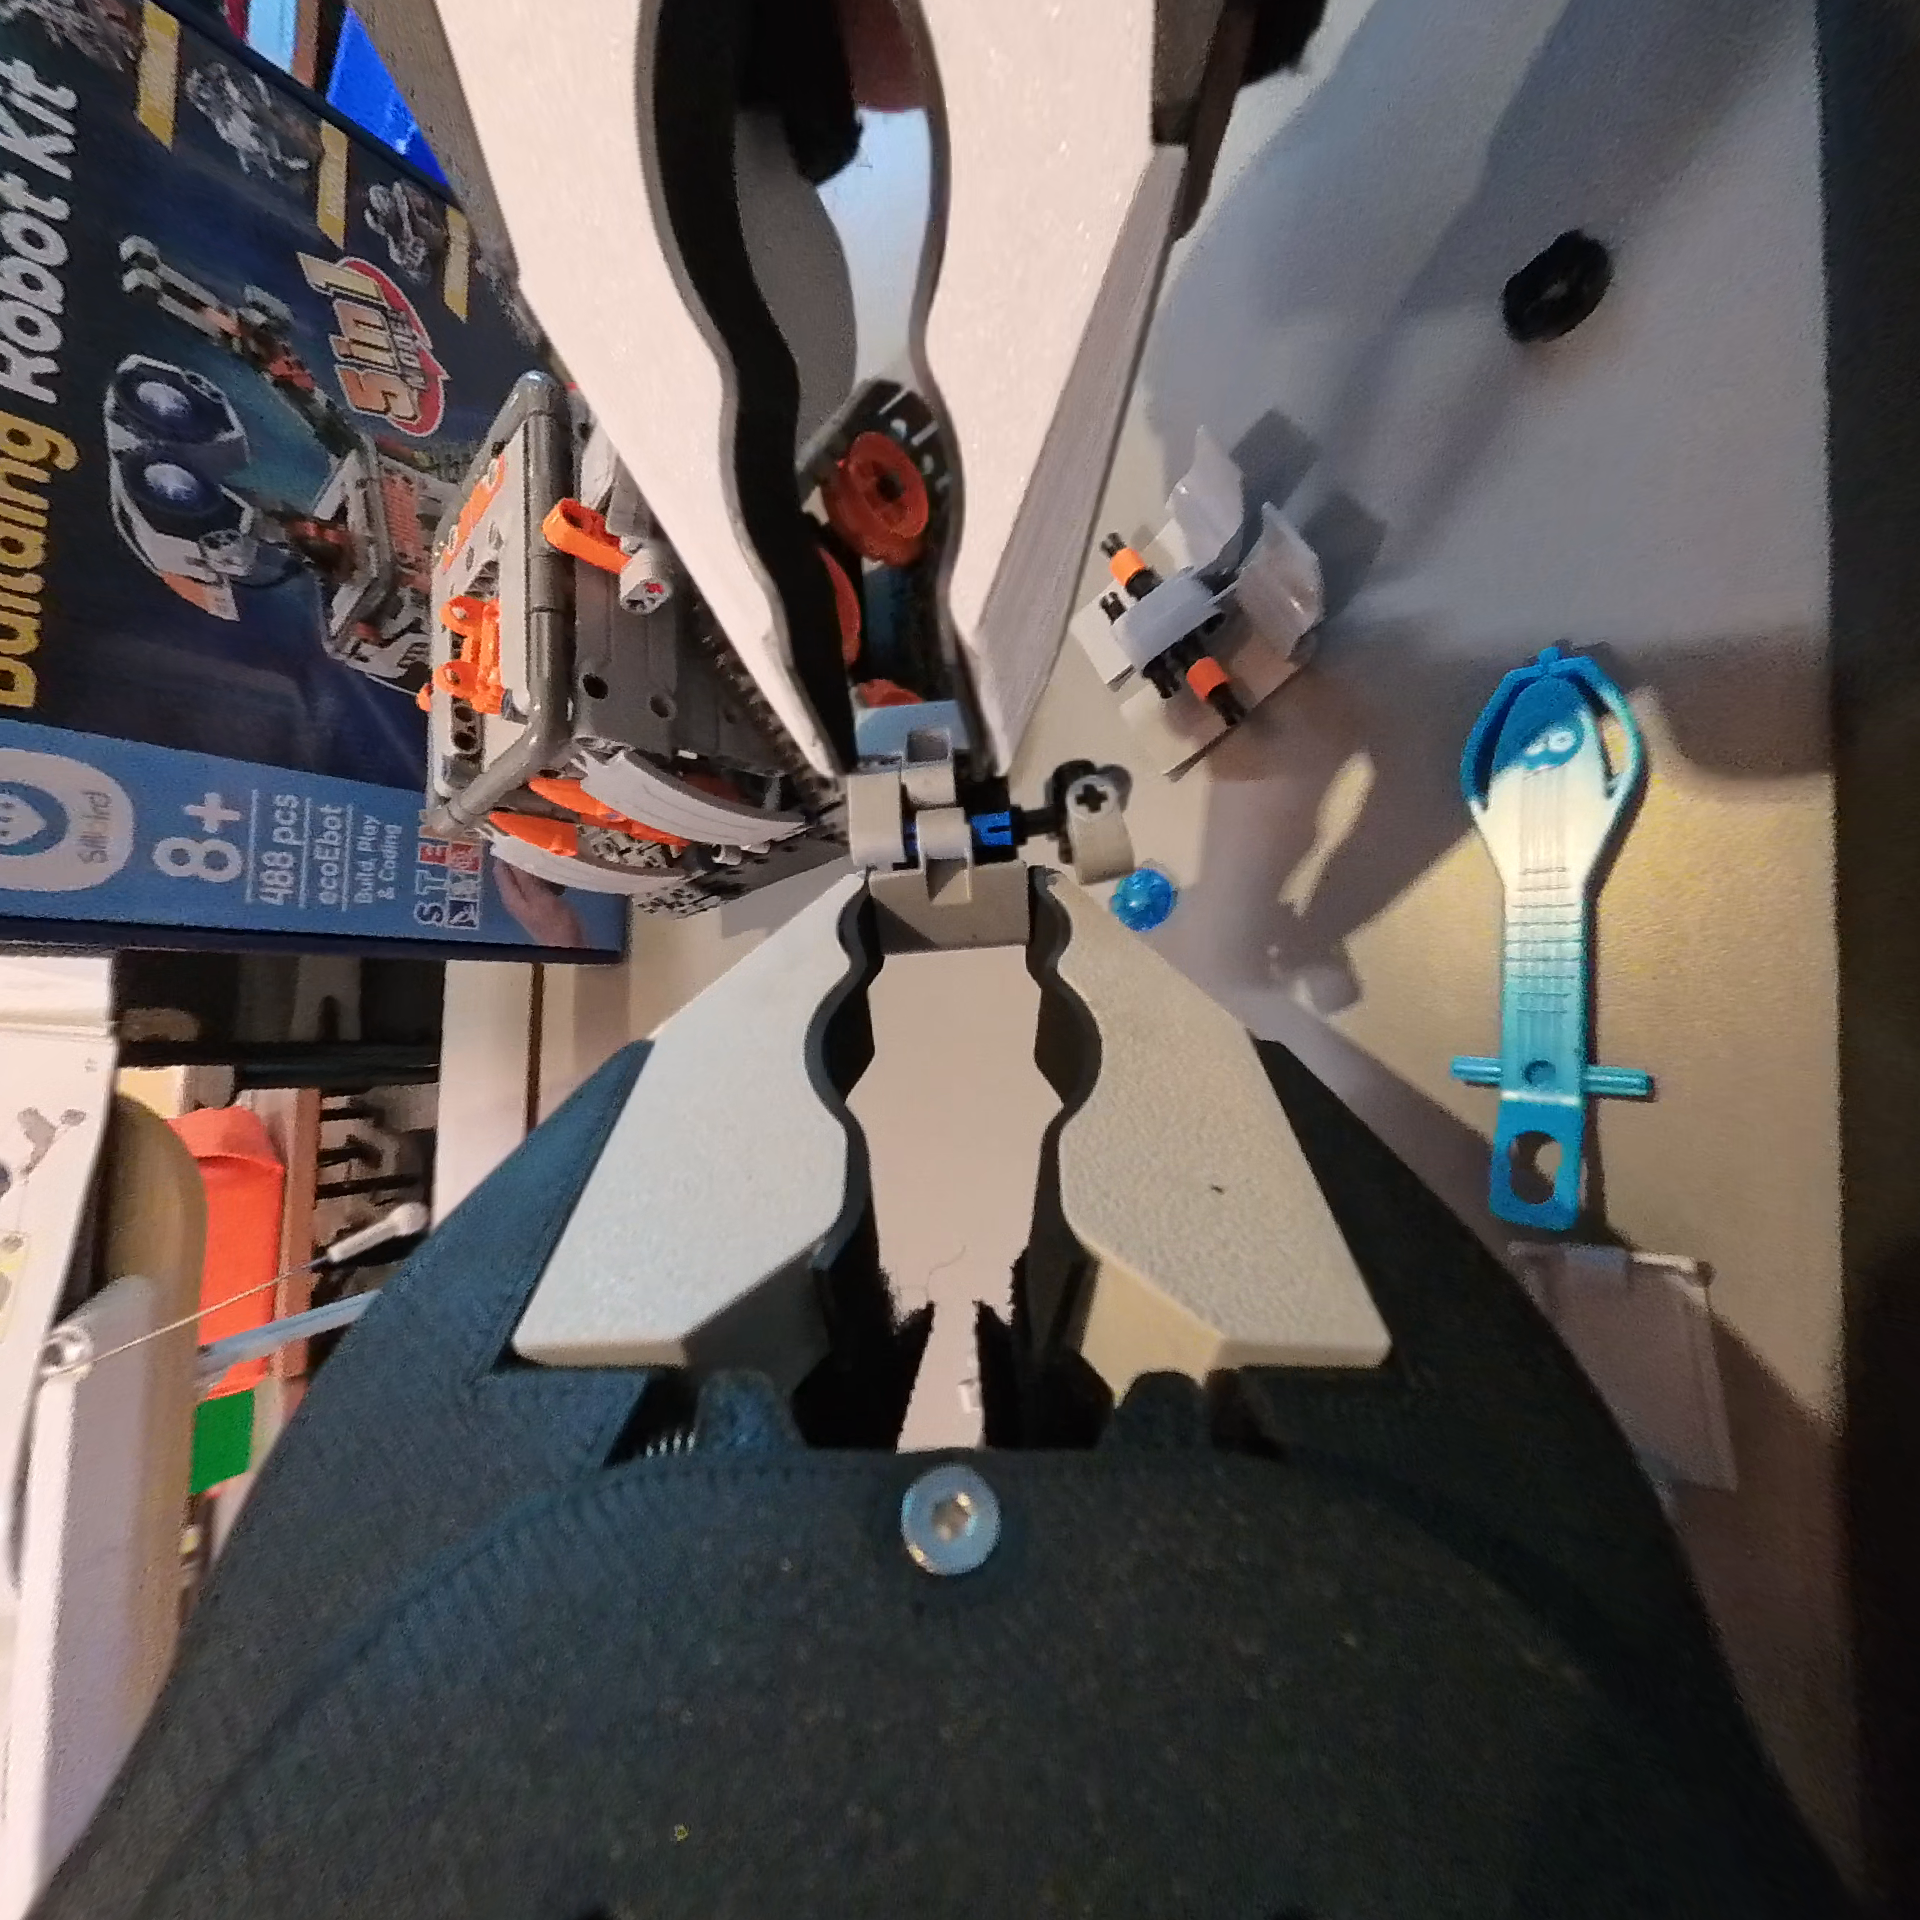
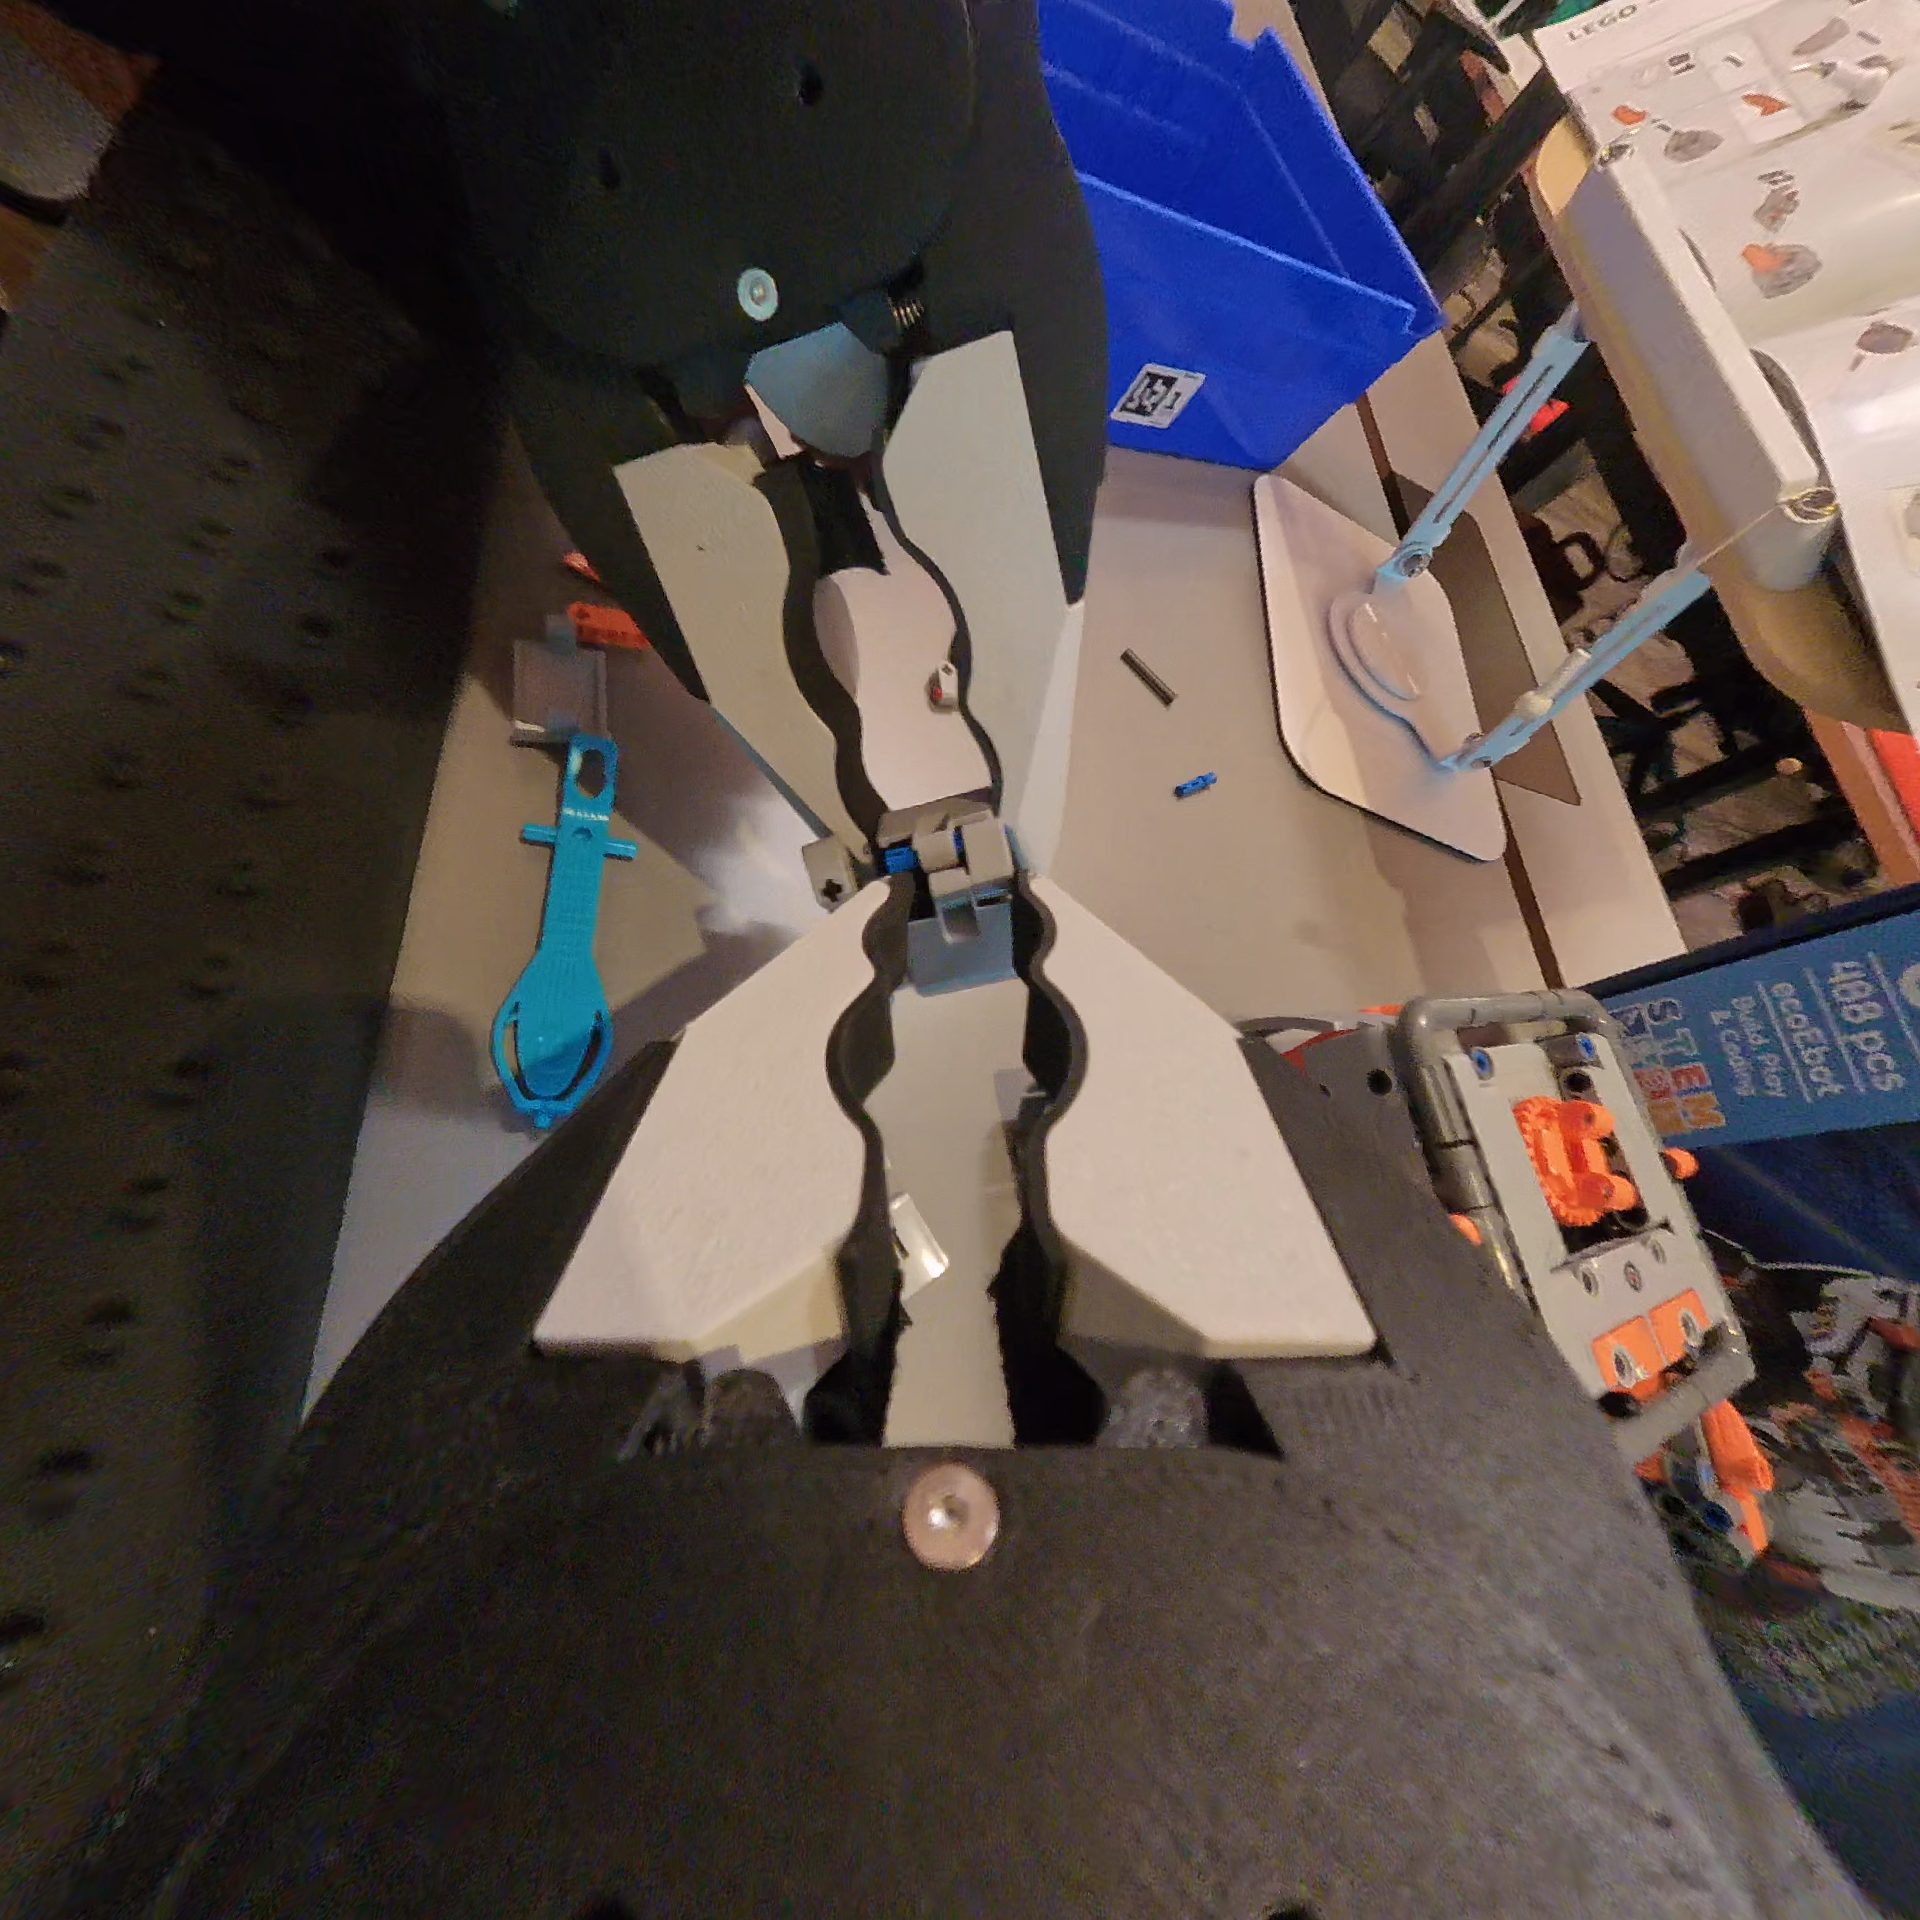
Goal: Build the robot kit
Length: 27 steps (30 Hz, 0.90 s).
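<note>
A small grey brick assembly (image 1: 914, 831) with a blue pin and a black axle ending in a grey connector (image 1: 1093, 831) is held above the white table. My left gripper (image 1: 951, 894) is shut on its near grey block (image 1: 945, 914). My right gripper (image 1: 904, 748) comes in from the opposite side, tip to tip, and grips the other end. In the right wrist view my right gripper (image 2: 956, 904) is shut on a grey block (image 2: 961, 951) of the same assembly (image 2: 935, 842), and the left gripper (image 2: 925, 810) closes on it from above.
A grey and orange robot model (image 1: 540, 644) (image 2: 1590, 1195) stands beside the kit box (image 1: 208, 520). On the table lie a blue separator tool (image 1: 1548, 935) (image 2: 566, 935), a clear blue stud (image 1: 1143, 896), a small pinned sub-assembly (image 1: 1195, 613), a black axle (image 2: 1148, 675) and a blue pin (image 2: 1195, 787). A blue bin (image 2: 1226, 229) stands behind. Only a small space, under 4 cm, lies between the two pairs of fingers. From the left gripper's tips to the clear blue stud (image 1: 1143, 896) is close to 6 cm.
</note>
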Available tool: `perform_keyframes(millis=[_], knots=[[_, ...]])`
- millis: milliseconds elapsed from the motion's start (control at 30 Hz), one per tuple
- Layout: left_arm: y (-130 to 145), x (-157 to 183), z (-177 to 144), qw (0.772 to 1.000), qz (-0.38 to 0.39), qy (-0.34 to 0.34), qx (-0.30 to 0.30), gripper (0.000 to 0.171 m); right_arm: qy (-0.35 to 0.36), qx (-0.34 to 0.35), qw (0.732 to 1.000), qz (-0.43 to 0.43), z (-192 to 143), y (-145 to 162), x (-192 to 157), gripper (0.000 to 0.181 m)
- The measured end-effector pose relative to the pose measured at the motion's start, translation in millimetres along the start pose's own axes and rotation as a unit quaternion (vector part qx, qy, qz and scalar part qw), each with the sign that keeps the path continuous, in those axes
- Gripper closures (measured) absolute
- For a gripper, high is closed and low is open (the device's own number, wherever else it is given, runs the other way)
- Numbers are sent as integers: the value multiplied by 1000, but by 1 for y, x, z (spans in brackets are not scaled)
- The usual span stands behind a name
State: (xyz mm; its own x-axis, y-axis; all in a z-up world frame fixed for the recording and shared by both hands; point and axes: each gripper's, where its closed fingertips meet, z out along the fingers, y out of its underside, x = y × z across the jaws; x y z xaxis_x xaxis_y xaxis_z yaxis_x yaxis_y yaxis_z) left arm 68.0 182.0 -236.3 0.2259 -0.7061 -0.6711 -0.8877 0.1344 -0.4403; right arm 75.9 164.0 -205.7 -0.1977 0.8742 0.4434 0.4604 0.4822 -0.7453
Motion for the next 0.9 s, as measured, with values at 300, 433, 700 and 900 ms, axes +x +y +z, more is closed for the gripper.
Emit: perform_keyframes(millis=[300, 433, 700, 900], knots=[[-5, 5, 1, 1000, 12, 1, 4, 147, 22, -34, 998, -49, 3, 6, -1, 167], [-4, -1, -1, 999, 24, -22, 1, 148, 31, -23, 999, -28, 4, 3, 3, 168], [-2, -5, -1, 994, 80, -72, -23, 148, 24, -14, 999, 23, 7, 5, 6, 168], [0, -7, -1, 995, 63, -69, -19, 148, 22, -4, 999, 43, 8, 3, 8, 168]])
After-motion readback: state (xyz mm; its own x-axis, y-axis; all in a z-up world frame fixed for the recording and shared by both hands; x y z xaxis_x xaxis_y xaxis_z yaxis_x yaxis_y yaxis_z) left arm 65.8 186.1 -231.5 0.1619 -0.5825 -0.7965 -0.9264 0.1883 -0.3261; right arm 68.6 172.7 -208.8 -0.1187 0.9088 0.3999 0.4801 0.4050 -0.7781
